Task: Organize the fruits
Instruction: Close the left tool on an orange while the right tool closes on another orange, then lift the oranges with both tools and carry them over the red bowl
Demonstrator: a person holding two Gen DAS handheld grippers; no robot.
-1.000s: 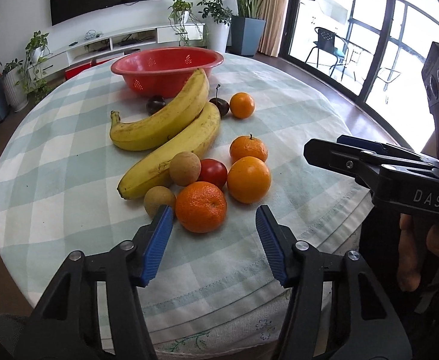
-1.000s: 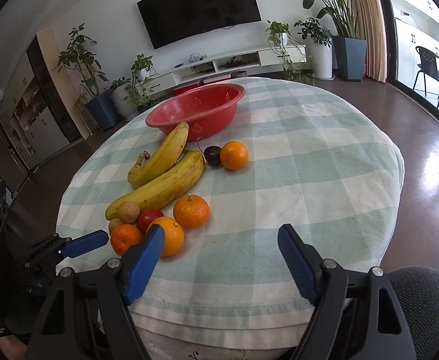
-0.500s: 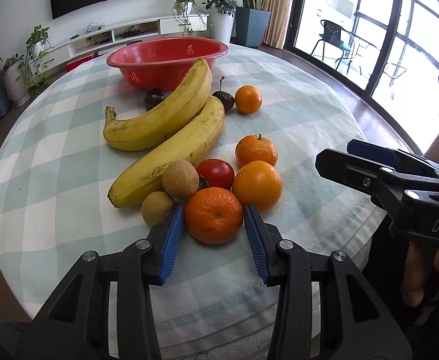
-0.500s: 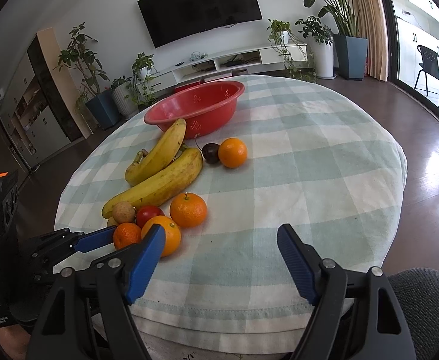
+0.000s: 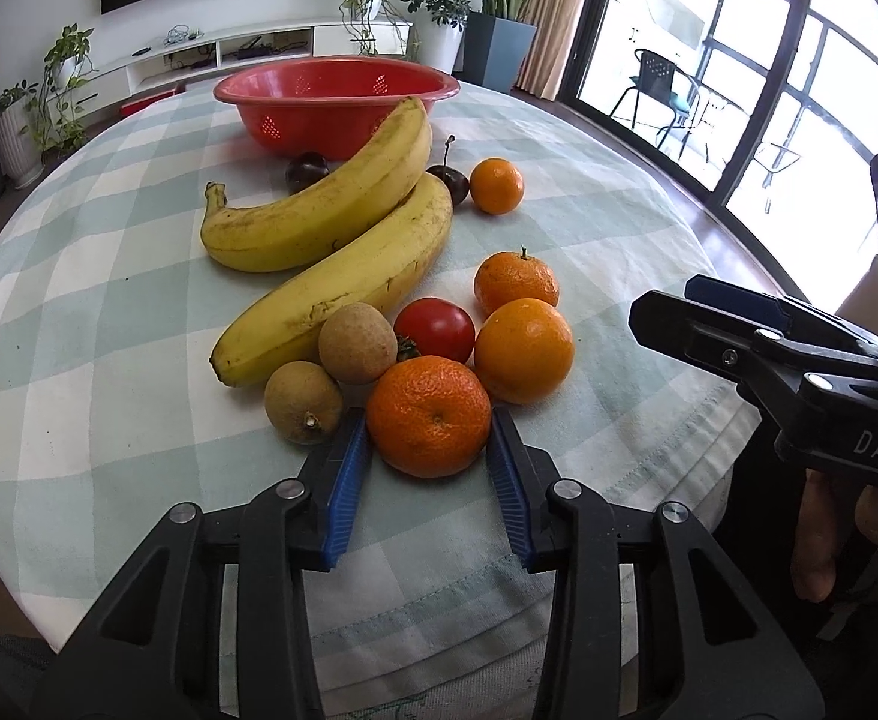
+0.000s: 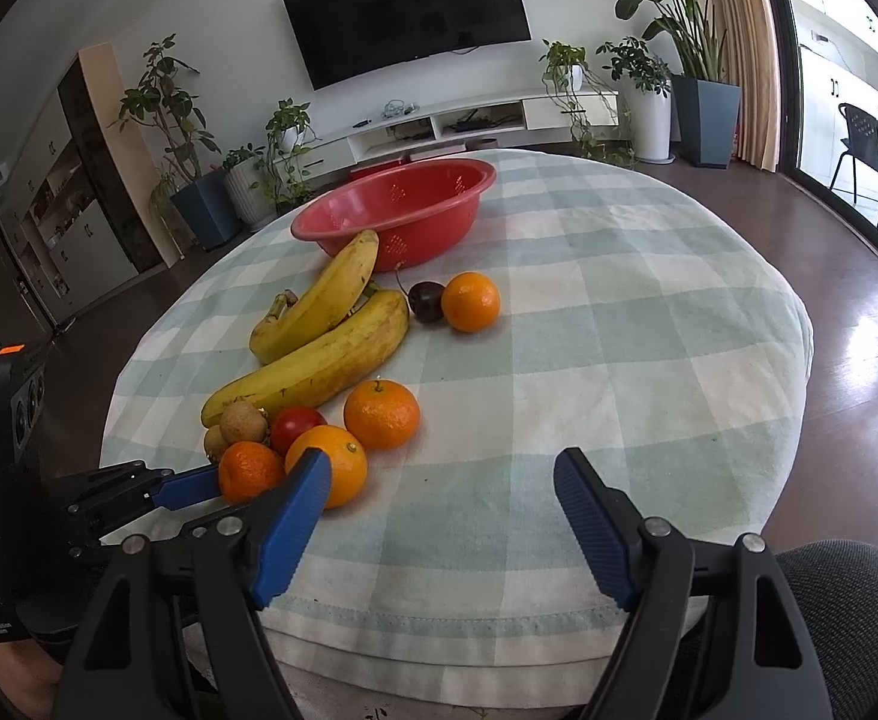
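A dark plum (image 5: 307, 170) is half hidden behind the upper banana (image 5: 325, 204), and the red basket (image 5: 334, 102) near the table's far edge shows only part of its inside. The left gripper (image 5: 429, 441) is closing, its blue pads flanking the nearest tangerine (image 5: 429, 415) by the table's near edge (image 5: 439, 618); contact looks made. The right gripper (image 6: 439, 516) is held wide over bare checked cloth (image 6: 619, 360), nothing between its jaws.
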